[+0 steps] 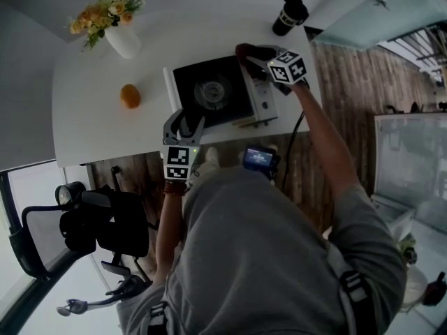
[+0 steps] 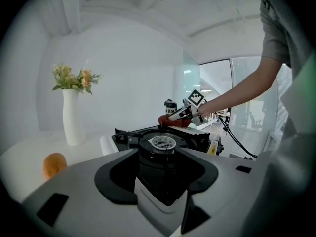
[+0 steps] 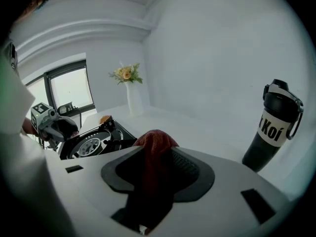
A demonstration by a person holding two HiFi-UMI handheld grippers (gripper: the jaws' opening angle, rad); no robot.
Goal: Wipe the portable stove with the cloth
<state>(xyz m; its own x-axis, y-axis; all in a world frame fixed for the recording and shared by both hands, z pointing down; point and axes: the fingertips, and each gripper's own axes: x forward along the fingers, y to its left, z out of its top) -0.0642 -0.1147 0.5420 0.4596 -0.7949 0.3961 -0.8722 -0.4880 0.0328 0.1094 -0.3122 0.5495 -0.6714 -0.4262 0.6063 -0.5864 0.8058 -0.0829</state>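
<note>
head view / stove: a square portable stove with a black top and silver sides is sitting near the front edge of a white table, with a round burner at its middle.
head view / right gripper: the right gripper is reaching over the stove's far right corner and seems to be pressing a dark red woven cloth onto it.
head view / left gripper: the left gripper is sitting at the stove's near left edge. touching or just short of it, cannot tell.
head view / bystanders: a round orange fruit, a white vase of yellow flowers and a black drink bottle are standing apart from the stove.
left gripper view / jaws: standing wide apart and gripping nothing, with the burner showing beyond the gap.
left gripper view / far side: the cloth is lying bunched under the right gripper at the stove's back rim.
right gripper view / jaws: clamping the cloth, which is bulging up between them and hanging below.
right gripper view / stove: lying to the left beyond the cloth, with the bottle near on the right.
step: wiping looks under way at a corner. how much of the top is done, nothing is showing.
next move: calling for a pressed drag across the top and around the raised burner, with the left gripper steadying the stove against sliding.
</note>
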